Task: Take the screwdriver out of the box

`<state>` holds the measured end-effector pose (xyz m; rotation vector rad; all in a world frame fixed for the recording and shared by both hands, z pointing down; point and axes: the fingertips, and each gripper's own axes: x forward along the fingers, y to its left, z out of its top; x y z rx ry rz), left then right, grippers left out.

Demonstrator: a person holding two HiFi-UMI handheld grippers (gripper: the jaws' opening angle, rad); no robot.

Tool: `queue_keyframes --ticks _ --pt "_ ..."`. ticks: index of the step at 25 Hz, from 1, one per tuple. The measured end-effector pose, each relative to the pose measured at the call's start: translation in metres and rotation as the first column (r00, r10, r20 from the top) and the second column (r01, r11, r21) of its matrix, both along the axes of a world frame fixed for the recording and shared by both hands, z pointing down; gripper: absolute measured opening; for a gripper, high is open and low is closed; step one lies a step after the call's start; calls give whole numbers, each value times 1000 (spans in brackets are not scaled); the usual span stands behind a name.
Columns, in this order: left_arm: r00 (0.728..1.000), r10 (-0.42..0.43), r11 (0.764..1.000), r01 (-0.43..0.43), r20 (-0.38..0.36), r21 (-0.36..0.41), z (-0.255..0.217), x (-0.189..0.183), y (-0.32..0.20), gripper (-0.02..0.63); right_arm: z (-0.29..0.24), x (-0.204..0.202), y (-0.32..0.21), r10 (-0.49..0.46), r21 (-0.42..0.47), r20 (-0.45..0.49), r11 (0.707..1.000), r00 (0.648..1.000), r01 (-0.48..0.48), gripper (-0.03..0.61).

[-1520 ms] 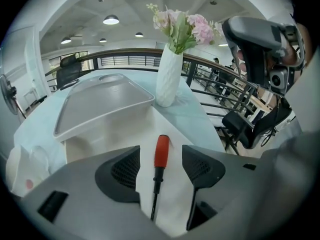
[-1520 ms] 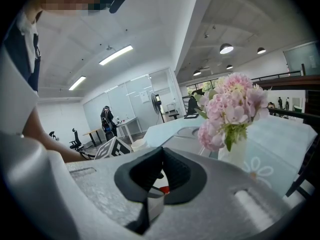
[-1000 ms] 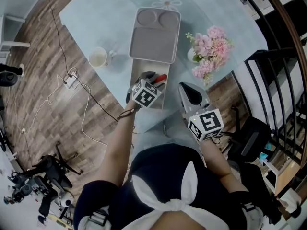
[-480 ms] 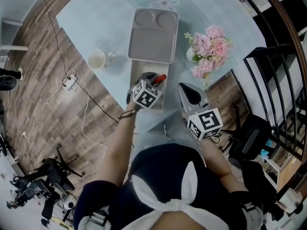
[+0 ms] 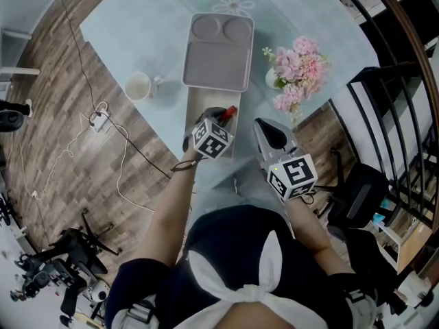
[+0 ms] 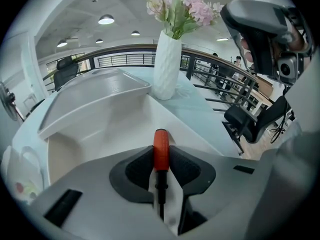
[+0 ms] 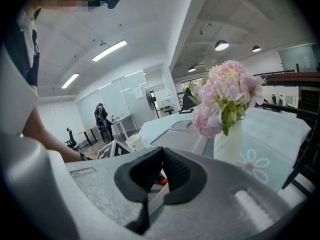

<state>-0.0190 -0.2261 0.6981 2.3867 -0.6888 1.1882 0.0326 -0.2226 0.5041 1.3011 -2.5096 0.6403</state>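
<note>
- Two grippers show in the head view over a light blue table. The left gripper points down into a narrow white box at the table's near edge. The right gripper hangs just beside the box, on its right.
- In the same view, the red handle of the screwdriver lies inside the box, at the left gripper's tips. A grey tray sits just beyond the box. A cup stands to the left and a vase of pink flowers to the right.
- In the left gripper view, the jaws are closing. The screwdriver stands between them, with both black pads against its orange-red handle. The dark shaft runs back toward the camera.
- The screwdriver is low between the white walls of the box. The tray and the vase lie beyond.
- In the right gripper view, the jaws of the right gripper meet at the tips, with nothing between them.
- Below those tips, a narrow gap shows a white box edge and a spot of the red handle. The vase, the tray and the cup stand beyond.
</note>
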Motion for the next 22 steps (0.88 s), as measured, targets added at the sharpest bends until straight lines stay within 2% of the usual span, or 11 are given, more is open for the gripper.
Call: queue_keyframes --ticks 16,22 --pt "1000 -19 999 18 -22 -47 -10 -8 4 107 -6 3 6 -2 14 -13 1000 1000 2 -2" --pt "999 -33 999 32 -28 -42 -18 -12 4 107 -9 0 8 -17 27 -13 999 1000 17 -1"
